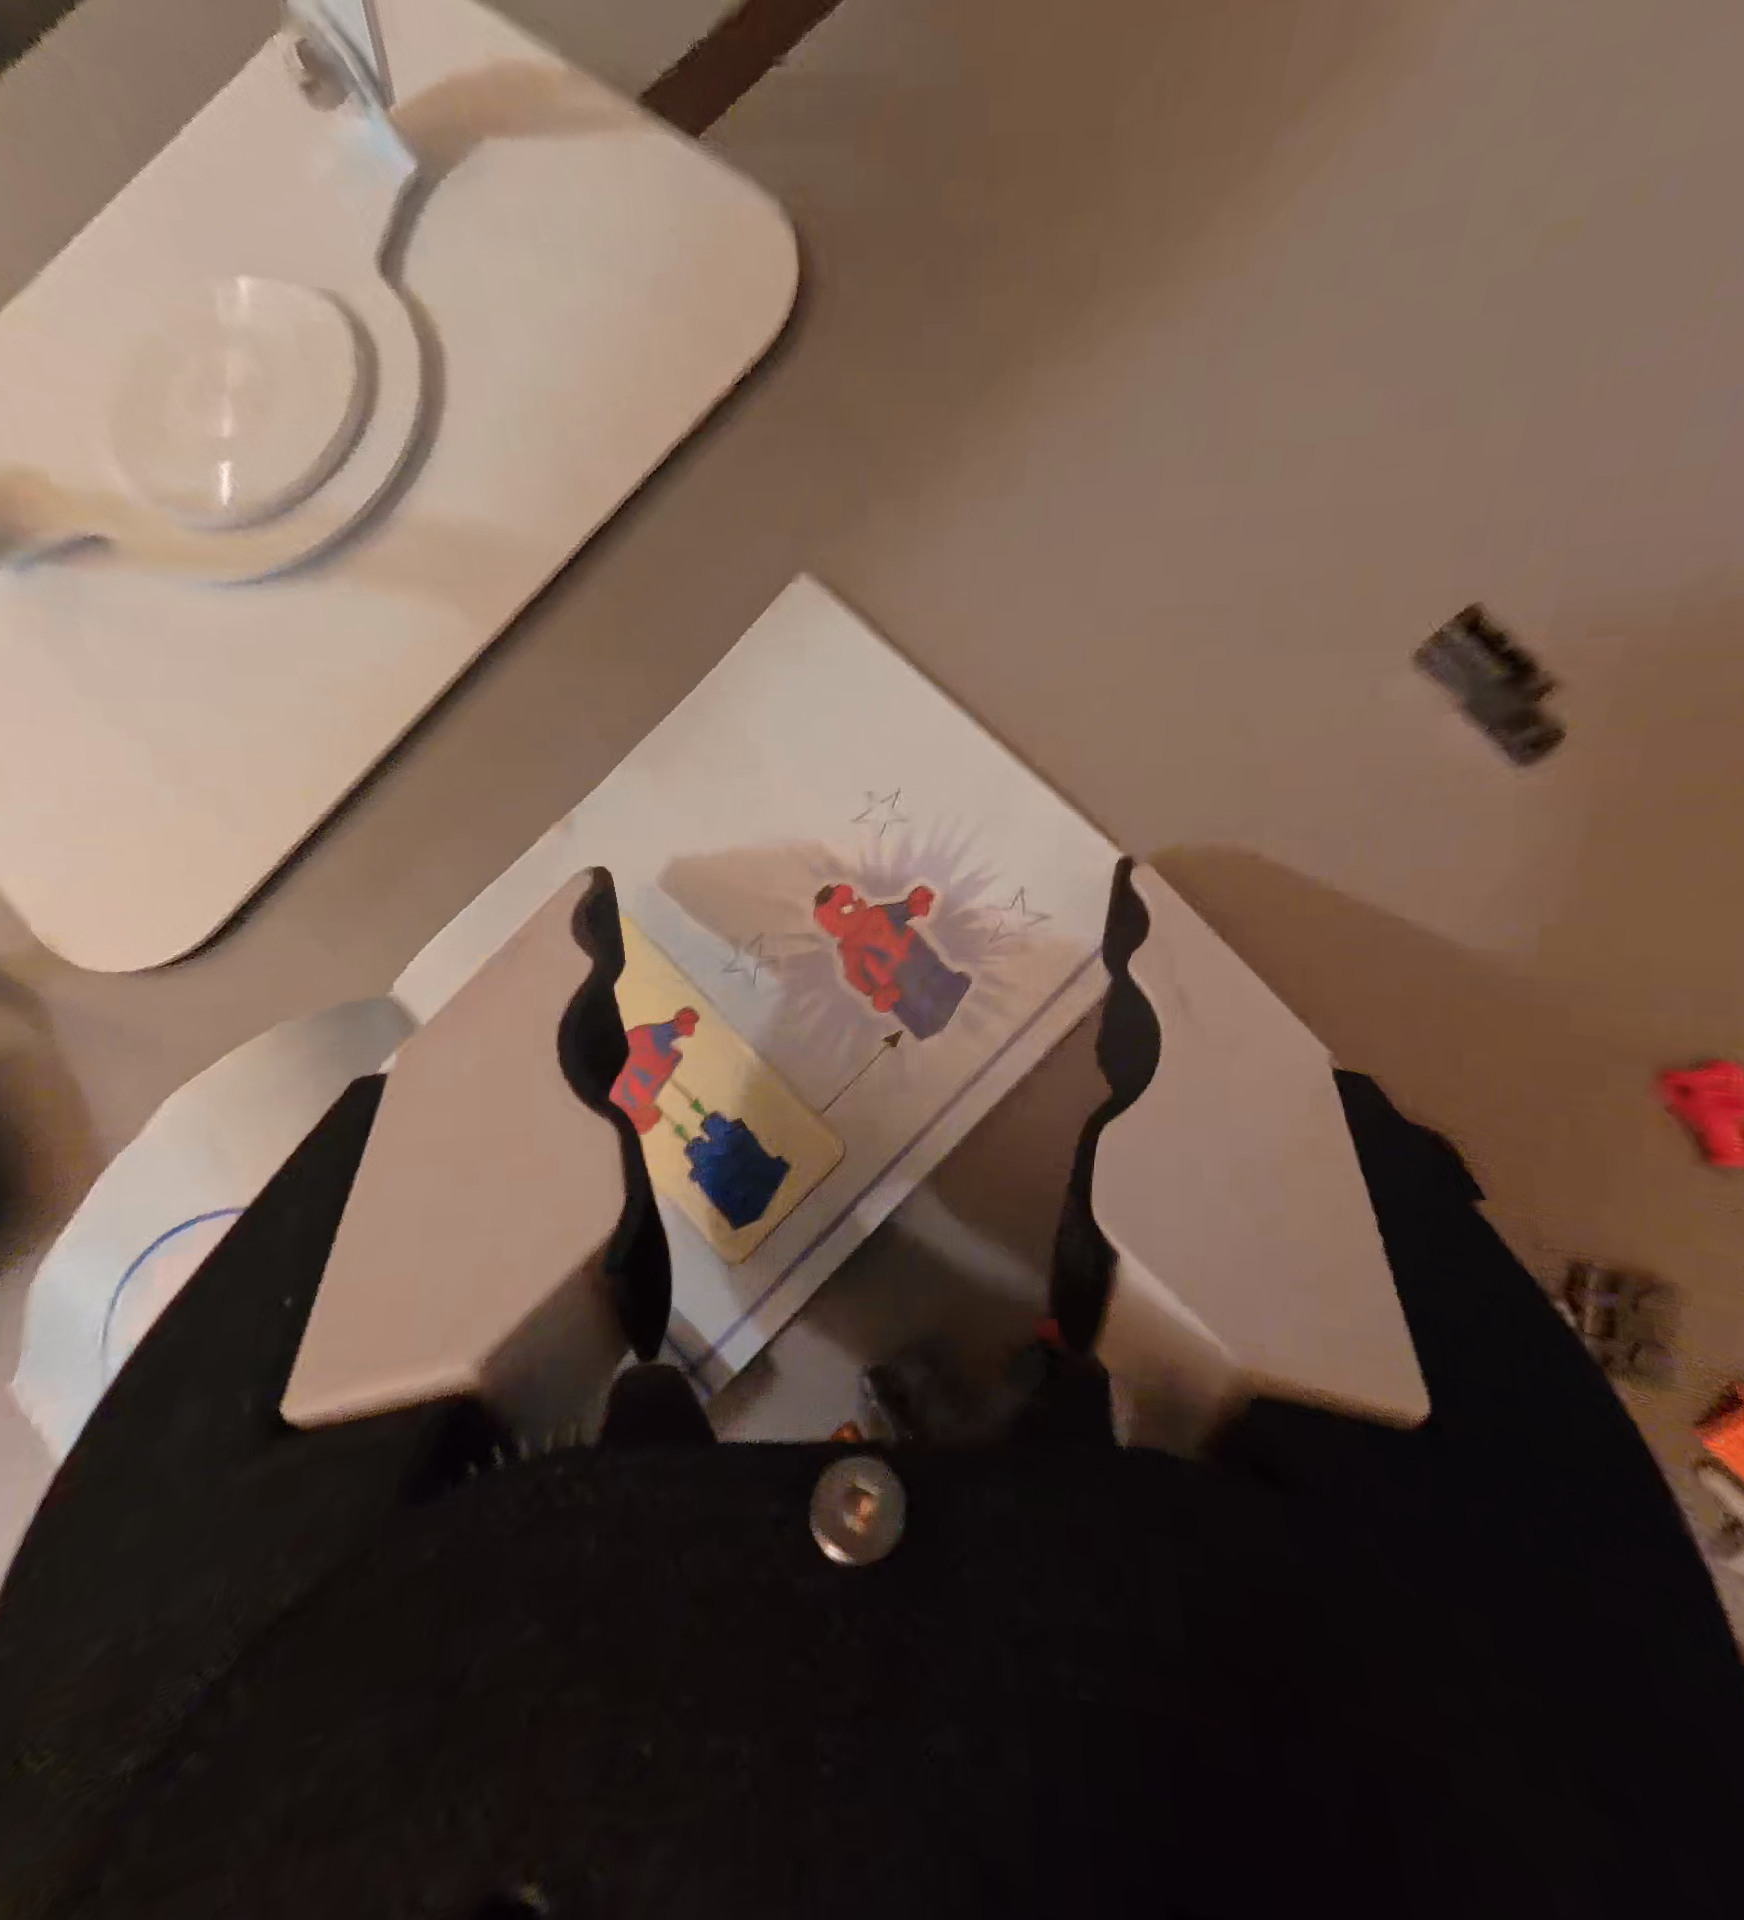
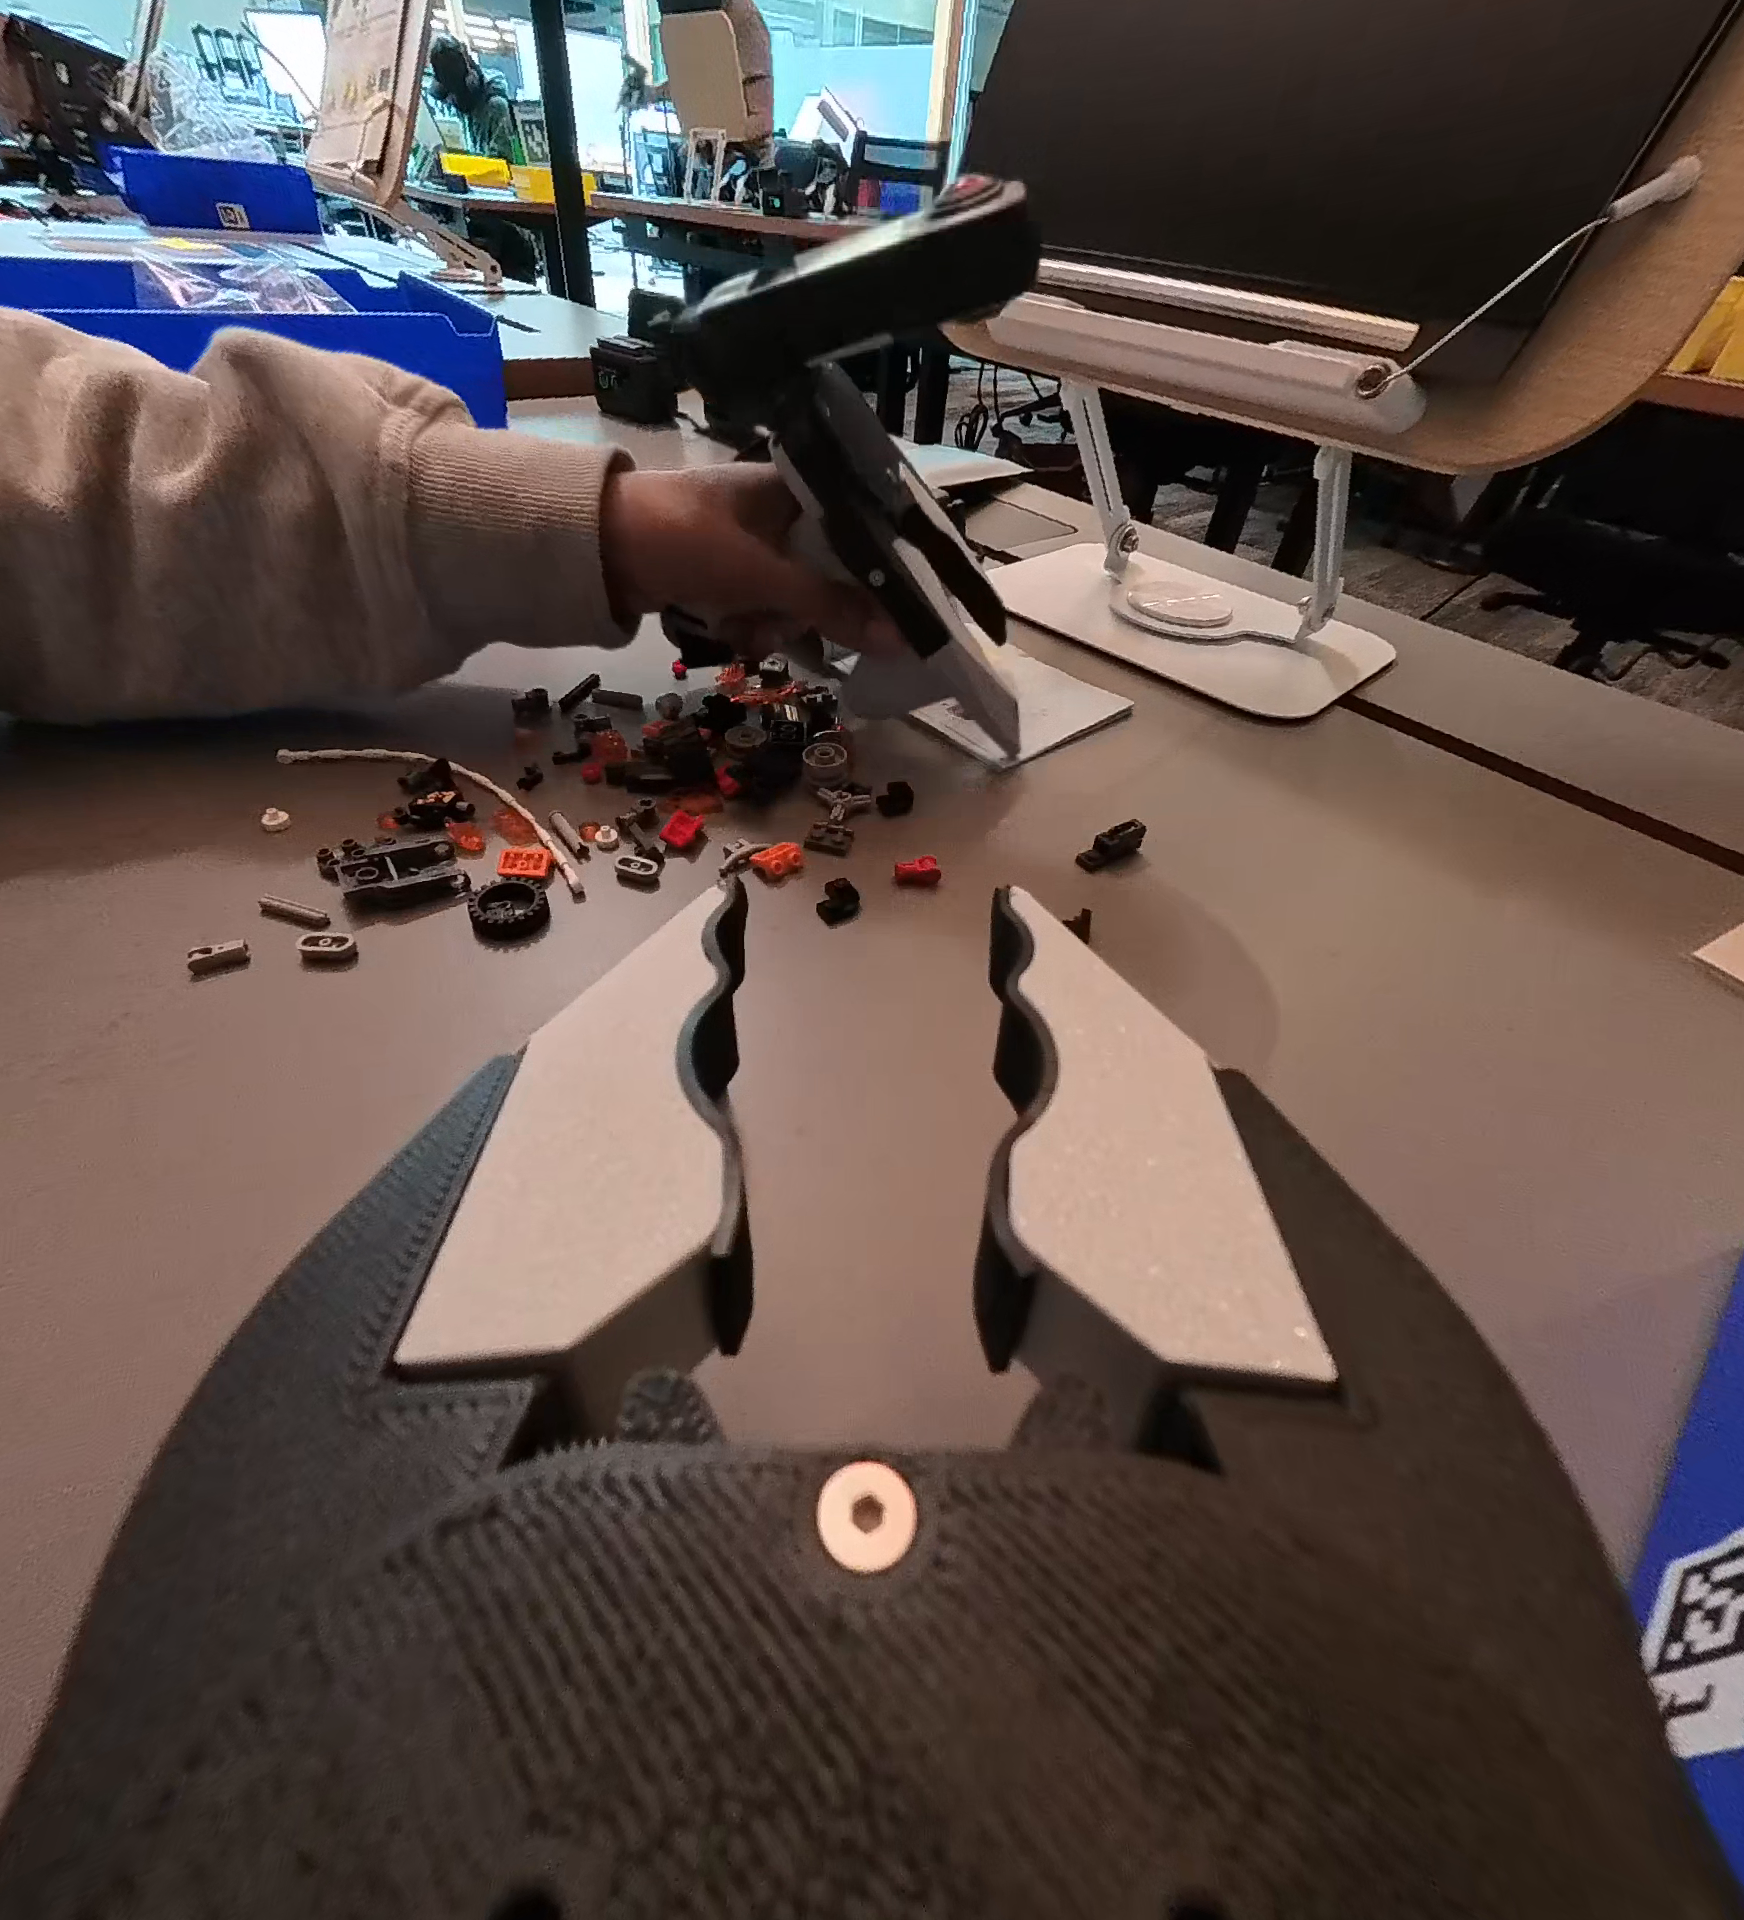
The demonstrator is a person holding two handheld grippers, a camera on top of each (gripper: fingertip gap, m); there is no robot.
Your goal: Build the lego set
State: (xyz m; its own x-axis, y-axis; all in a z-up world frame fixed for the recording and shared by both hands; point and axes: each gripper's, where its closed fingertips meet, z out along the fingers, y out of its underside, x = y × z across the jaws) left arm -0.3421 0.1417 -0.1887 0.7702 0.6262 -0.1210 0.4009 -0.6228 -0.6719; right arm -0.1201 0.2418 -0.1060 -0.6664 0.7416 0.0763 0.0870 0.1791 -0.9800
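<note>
Hovering over the instruction booklet point(image 1: 847, 987), the left hand-held gripper point(image 1: 857, 883) is standing with its jaws spread wide and nothing between them. The booklet is lying flat on the counter point(image 1: 1263, 416), just beside the white base of a monitor stand point(image 1: 535, 312). The loose lego pieces point(image 2: 660, 790) are sitting scattered in a heap on the counter beside the booklet, under the person's hand point(image 2: 733, 561). The right hand-held gripper point(image 2: 868, 914) is hanging low over bare counter, jaws parted and empty, with the pile lying just ahead of its tips, a few red and black bits nearest.
</note>
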